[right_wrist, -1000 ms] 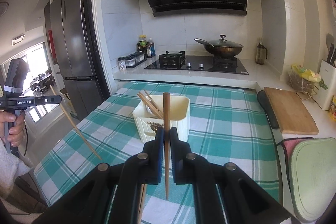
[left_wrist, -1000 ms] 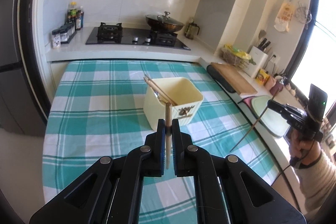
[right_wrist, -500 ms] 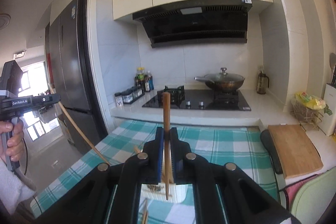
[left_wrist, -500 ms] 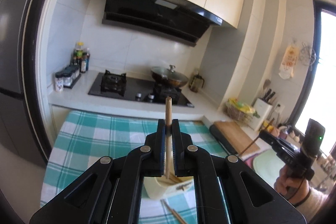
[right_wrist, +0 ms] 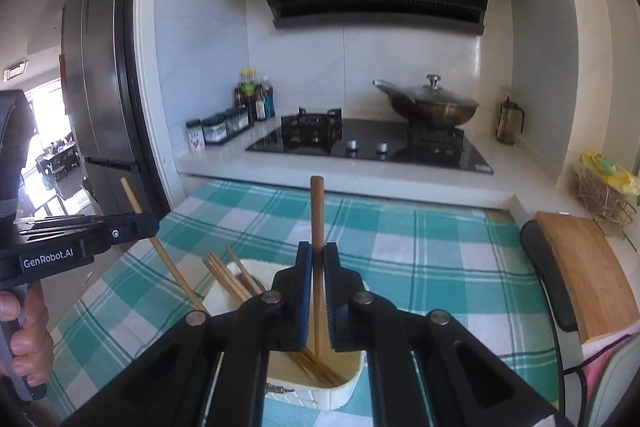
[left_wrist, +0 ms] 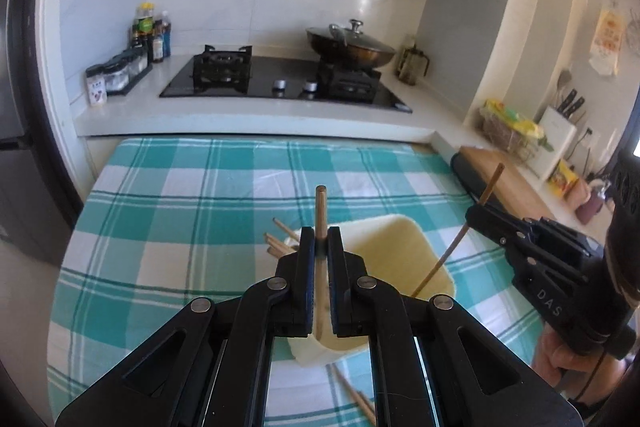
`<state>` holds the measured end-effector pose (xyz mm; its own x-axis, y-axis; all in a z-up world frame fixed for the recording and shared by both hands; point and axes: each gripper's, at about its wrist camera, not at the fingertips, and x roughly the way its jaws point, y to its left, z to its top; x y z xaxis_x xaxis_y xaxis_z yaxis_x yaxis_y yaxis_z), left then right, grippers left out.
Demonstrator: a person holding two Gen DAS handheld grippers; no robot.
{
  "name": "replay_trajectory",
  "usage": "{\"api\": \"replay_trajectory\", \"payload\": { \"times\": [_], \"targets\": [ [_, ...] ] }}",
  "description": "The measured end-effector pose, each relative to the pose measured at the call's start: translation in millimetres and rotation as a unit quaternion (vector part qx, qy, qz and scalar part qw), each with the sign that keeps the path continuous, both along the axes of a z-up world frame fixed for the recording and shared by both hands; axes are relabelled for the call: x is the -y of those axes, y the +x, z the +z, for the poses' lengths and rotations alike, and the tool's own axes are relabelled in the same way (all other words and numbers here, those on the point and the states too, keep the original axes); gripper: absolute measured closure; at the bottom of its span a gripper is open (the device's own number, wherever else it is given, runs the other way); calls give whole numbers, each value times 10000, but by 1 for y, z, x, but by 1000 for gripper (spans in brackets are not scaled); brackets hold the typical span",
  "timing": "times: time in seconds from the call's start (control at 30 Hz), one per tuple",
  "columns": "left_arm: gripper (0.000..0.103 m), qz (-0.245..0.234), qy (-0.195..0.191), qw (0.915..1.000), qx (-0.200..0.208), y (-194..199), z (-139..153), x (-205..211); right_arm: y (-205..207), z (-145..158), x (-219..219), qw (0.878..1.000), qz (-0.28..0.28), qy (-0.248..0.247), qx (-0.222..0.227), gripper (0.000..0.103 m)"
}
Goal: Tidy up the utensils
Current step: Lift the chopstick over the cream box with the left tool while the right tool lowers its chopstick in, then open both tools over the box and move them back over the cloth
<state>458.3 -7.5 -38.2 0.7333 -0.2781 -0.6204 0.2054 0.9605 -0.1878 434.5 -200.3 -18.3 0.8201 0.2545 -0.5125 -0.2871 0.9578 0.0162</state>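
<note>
My left gripper [left_wrist: 320, 247] is shut on a wooden chopstick [left_wrist: 320, 211], held upright with its lower end down in the cream square holder [left_wrist: 404, 239]. My right gripper [right_wrist: 316, 263] is shut on another chopstick [right_wrist: 317, 211], also upright with its lower end inside the holder [right_wrist: 340, 387]. Several chopsticks [right_wrist: 228, 279] lean in the holder. In the left wrist view the right gripper [left_wrist: 476, 215] holds its chopstick [left_wrist: 456, 243] slanting into the holder. In the right wrist view the left gripper [right_wrist: 148, 223] holds its chopstick [right_wrist: 168, 263] the same way.
The holder stands on a teal checked tablecloth [left_wrist: 180, 211]. Loose chopsticks [left_wrist: 356, 391] lie on the cloth near the holder. A stove with a lidded wok [left_wrist: 352, 47] is behind, spice jars [left_wrist: 116, 75] at left, and a cutting board [right_wrist: 584, 267] at right.
Both grippers have tipped from looking up at the cabinets to looking down over the holder, and each chopstick's lower end now sits inside it.
</note>
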Motion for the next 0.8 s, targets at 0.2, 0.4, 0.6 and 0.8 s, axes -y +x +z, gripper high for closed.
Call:
{"api": "replay_trajectory", "payload": {
  "times": [0.2, 0.4, 0.6, 0.8],
  "targets": [
    [58, -57, 35, 9993, -377, -6, -9, 6, 2, -17, -1, 9996, -11, 30, -287, 90],
    [31, -341, 147, 9985, -407, -65, -12, -17, -44, -1, 22, 9991, 72, 387, -132, 72],
    [19, -237, 385, 9945, -948, -145, -91, -43, -112, -57, 55, 9962, 87, 90, -867, 70],
    [19, 173, 326, 9927, -1150, -199, -160, -41, -182, -159, 84, 9850, -325, -425, -1642, 70]
  ]
}}
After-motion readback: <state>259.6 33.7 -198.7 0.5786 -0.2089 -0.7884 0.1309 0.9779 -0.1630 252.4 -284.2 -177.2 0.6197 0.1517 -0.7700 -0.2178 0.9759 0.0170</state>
